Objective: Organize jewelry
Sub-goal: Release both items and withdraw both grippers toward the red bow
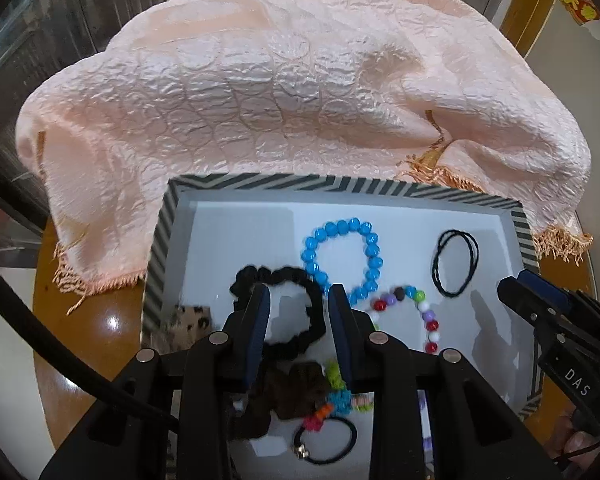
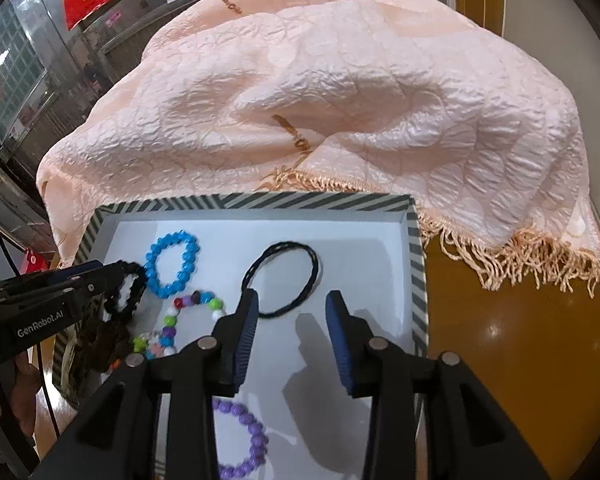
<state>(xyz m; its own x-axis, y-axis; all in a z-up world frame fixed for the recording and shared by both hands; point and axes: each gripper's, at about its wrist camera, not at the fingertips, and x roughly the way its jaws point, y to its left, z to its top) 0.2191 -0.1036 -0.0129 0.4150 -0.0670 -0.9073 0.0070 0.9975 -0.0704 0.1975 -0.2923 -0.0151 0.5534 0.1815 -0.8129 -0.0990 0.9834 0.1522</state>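
A striped-rim tray [image 1: 340, 185] [image 2: 417, 264] with a white floor holds the jewelry. In the left wrist view my left gripper [image 1: 299, 294] is open above a black scrunchie [image 1: 296, 280]. A blue bead bracelet [image 1: 342, 256], a multicolour bead bracelet [image 1: 426, 312], a thin black hair tie [image 1: 456, 264], a brown scrunchie [image 1: 300, 394] and a black elastic with a charm [image 1: 326, 442] lie around it. In the right wrist view my right gripper [image 2: 292, 300] is open just above the tray floor, close to the thin black hair tie [image 2: 282, 278]. A purple bead bracelet [image 2: 246, 440] lies beneath it.
A crumpled pink fringed cloth [image 1: 280, 92] [image 2: 340, 100] lies behind the tray on a round brown table [image 2: 520, 344]. A leopard-print item [image 1: 188, 320] sits at the tray's left edge. My right gripper shows at the right of the left wrist view [image 1: 540, 300].
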